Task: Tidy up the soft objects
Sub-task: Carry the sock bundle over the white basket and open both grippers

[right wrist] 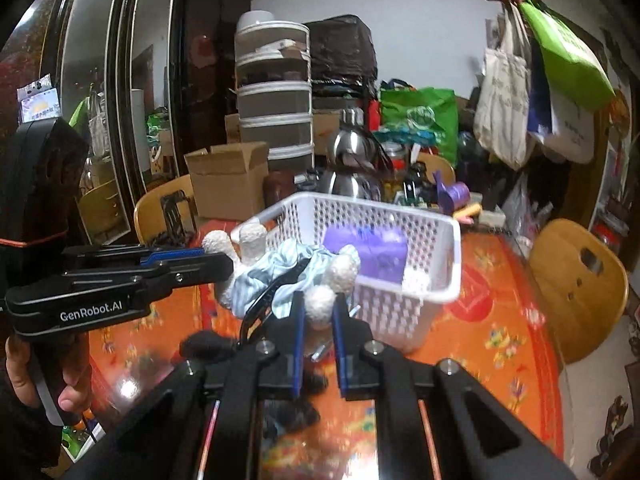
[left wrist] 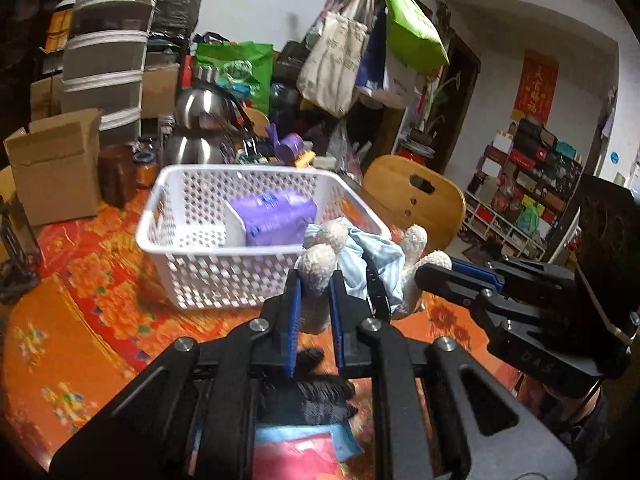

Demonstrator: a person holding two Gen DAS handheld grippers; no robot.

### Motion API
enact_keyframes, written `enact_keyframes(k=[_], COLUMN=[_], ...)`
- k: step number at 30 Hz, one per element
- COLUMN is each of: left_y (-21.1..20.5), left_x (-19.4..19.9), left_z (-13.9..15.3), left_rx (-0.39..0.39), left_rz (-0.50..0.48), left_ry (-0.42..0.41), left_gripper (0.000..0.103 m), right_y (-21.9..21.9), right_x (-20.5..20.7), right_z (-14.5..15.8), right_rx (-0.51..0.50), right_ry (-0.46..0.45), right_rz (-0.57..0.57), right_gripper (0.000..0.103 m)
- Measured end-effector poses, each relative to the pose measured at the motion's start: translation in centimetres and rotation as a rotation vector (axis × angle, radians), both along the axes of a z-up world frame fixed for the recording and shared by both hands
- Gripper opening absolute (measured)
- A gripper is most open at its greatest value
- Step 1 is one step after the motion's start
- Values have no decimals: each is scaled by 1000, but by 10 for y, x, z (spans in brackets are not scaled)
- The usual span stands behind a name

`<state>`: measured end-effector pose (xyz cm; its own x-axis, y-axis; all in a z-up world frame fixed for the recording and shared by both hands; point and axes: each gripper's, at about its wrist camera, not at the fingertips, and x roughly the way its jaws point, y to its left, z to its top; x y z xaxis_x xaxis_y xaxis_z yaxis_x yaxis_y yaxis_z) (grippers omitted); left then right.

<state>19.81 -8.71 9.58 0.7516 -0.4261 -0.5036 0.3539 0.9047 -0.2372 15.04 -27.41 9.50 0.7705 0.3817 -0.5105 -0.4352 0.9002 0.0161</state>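
A cream plush toy in pale blue striped cloth hangs between both grippers above the orange tablecloth, beside the near corner of a white perforated basket. My left gripper is shut on one plush limb. My right gripper is shut on another limb; it also shows at the right of the left wrist view. The toy spans both grippers in the right wrist view, with the left gripper at its left. A purple soft pack lies inside the basket.
The round table's orange floral cloth carries a cardboard box, a steel kettle and jars behind the basket. A wooden chair stands at the table's far right. Pink and blue items lie under my left gripper.
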Motion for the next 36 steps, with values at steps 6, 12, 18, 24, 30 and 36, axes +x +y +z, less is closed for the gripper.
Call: enact_keyframes(k=[6, 12, 18, 24, 30, 36], left_y=[24, 33, 24, 27, 42, 49], left_x=[42, 95, 146, 187, 203, 210], left_z=[43, 68, 66, 42, 14, -1], left_rx=[11, 45, 101, 97, 99, 111], left_rz=[61, 124, 156, 194, 222, 237], left_ry=[-9, 13, 35, 80, 109, 116], left_gripper=[12, 12, 12, 12, 12, 13], right_y=[21, 38, 48, 56, 71, 74], right_x=[43, 94, 133, 166, 180, 190], right_z=[38, 47, 43, 32, 13, -3], right_rx=[-25, -28, -76, -85, -110, -92], right_ry=[-41, -22, -34, -14, -6, 23], right_rz=[18, 13, -13, 5, 37, 47], right_gripper=[11, 11, 11, 11, 11, 11])
